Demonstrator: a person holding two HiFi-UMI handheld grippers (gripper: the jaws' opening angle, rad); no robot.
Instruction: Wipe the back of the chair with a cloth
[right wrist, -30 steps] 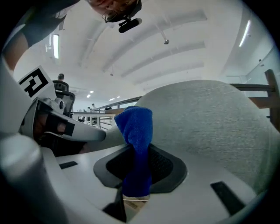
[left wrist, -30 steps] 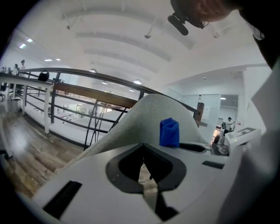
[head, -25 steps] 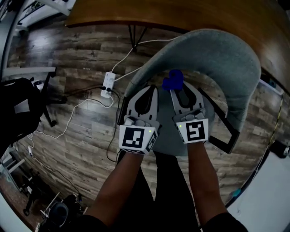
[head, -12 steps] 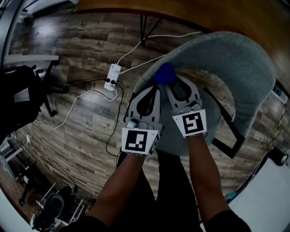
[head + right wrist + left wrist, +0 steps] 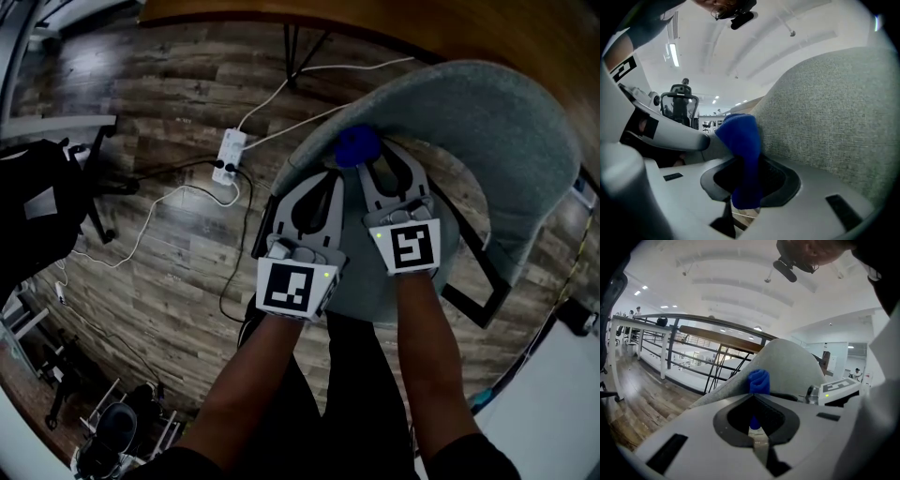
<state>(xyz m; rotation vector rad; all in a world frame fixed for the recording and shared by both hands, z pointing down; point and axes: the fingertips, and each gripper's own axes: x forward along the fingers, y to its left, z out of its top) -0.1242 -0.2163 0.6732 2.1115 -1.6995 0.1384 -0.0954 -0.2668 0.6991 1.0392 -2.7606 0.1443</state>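
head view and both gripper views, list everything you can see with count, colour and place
chair: one, grey-green fabric, centre right of the head view
cloth: one, blue, against the near edge of the chair's back
table: one, brown wood top, beyond the chair
power strip: one, white, on the floor left of the chair
cables: several, white, trailing over the floor
office chair: one, black, left edge
floor: grey-brown wood planks
forearms: two, bottom centre
left tongs: one, grey, shut, empty, beside the cloth
right tongs: one, grey, shut on the cloth
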